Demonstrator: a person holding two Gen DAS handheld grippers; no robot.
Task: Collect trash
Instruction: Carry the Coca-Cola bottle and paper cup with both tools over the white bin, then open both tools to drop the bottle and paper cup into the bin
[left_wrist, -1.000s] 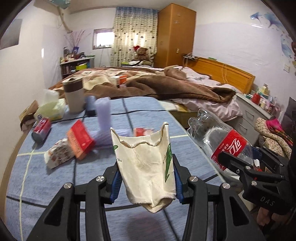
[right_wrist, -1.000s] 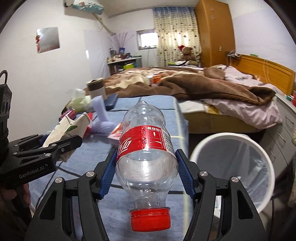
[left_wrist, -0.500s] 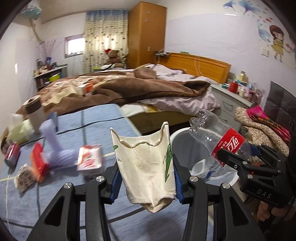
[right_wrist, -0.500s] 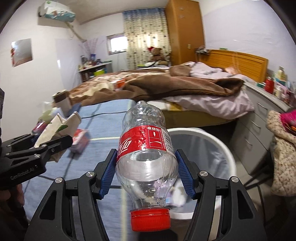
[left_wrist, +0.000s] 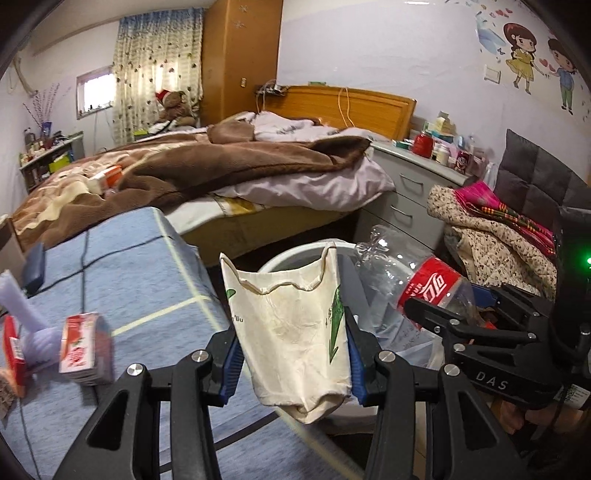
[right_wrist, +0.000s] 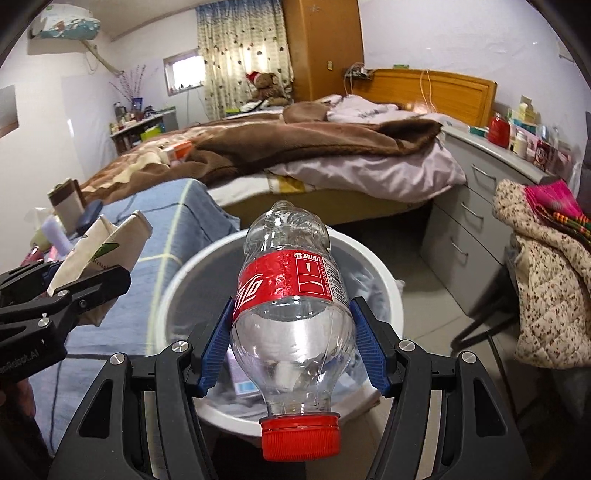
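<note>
Gripping crushed cup (left_wrist: 291, 343): left gripper (left_wrist: 293, 360), at bin (right_wrist: 373, 258) rim's near-left edge. Right gripper (right_wrist: 291, 350) clamps bottle (right_wrist: 291, 306) above bin, cap toward camera.

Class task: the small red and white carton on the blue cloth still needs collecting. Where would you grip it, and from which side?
Grip the red and white carton across its two broad printed faces, near mid-height, coming down from above. It stands roughly upright, tilting a little, with its top clear; a lavender object crowds its left side, so a sideways approach looks tighter. Motion blur hides finer detail.
</note>
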